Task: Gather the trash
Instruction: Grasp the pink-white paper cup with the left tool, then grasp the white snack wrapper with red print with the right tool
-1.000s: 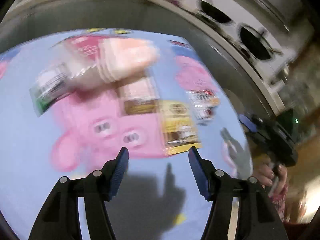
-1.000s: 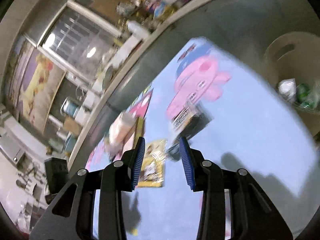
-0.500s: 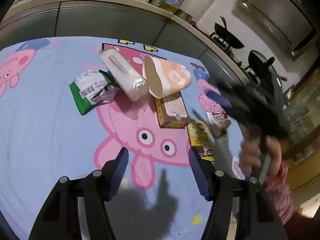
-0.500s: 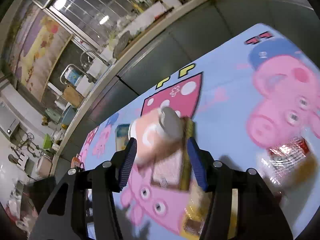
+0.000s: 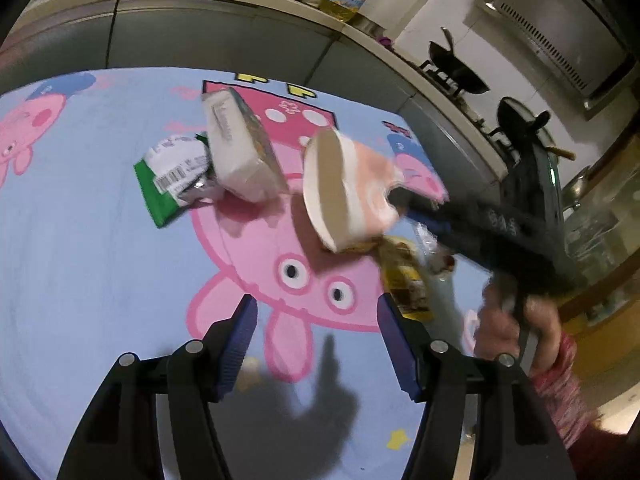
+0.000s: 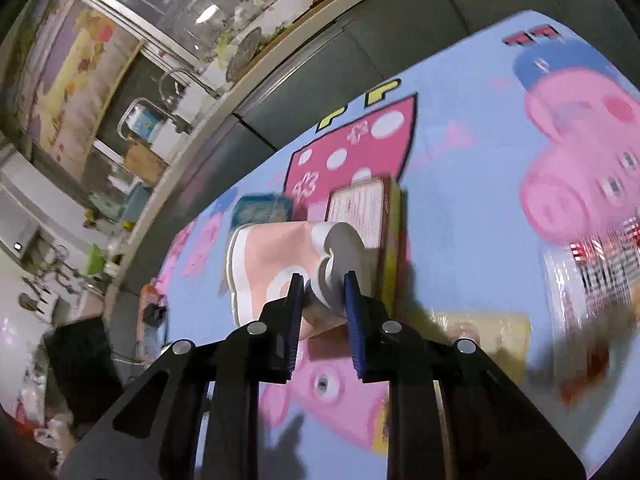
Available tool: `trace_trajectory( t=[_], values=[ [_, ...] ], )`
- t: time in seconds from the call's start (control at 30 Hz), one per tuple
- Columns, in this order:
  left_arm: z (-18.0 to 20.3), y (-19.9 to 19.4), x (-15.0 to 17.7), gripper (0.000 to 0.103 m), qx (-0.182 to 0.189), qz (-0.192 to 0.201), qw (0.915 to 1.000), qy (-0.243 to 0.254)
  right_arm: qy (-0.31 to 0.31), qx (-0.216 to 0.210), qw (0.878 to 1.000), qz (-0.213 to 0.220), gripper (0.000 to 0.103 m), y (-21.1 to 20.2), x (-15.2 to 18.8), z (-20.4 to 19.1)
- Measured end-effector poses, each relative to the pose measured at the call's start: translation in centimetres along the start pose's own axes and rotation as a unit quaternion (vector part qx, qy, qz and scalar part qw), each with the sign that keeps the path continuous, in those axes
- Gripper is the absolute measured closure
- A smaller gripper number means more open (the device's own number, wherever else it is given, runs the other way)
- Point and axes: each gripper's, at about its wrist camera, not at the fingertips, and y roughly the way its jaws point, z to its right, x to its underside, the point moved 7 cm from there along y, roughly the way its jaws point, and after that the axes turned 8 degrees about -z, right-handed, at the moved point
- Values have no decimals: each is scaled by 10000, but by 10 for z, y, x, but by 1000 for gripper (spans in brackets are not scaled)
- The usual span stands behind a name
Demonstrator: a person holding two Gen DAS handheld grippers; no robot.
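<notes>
While its jaws have just been closing, the right gripper point(image 6: 322, 294) pinches the crumpled base of a pink paper cup point(image 6: 276, 268), lying above the cartoon mat point(image 5: 80, 264), ready for binning. Left gripper point(image 5: 314, 344): wide, empty, waiting. Nearby: green wrapper point(image 5: 168, 178), tissue pack point(image 5: 240, 148), brown box point(image 6: 360, 208).

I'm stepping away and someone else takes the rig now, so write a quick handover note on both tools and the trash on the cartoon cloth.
Right tool: jaws have just closed on the base of the pink paper cup, which lies on its side.
Left tool: open, empty, above the cloth.
On the cloth: green wrapper, white pack, yellow-edged box, yellow packet, clear wrapper.
Done: cup gripped.
Left: bin the cup, then the rest. No bin in view.
</notes>
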Motion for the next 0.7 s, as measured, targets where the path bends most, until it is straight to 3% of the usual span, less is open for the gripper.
trace_trajectory(
  t=[0.27,0.33,0.4,0.43,0.5,0.6,0.7],
  values=[
    [32,9,19,44,415,-306,9985,180,-47,-188,9995,-262,83,-16,90,-3],
    [40,16,26,62,390,-450,9978,278,-100,-178,9994,-273,82,-12,99,-5],
    [43,28,31,91,339,-628,9970,284,-74,-271,9989,-366,79,-8,106,-5],
    [43,34,34,91,395,-727,9962,263,-28,-271,9988,-418,76,-6,108,-3],
    [43,36,37,94,562,-740,9955,198,44,-326,9985,-441,56,-11,111,3],
    [43,32,38,100,776,-727,9942,135,-16,-119,9999,-112,56,-36,106,17],
    [40,27,37,100,688,-638,9954,166,247,523,9964,624,56,-80,83,54]
  ],
)
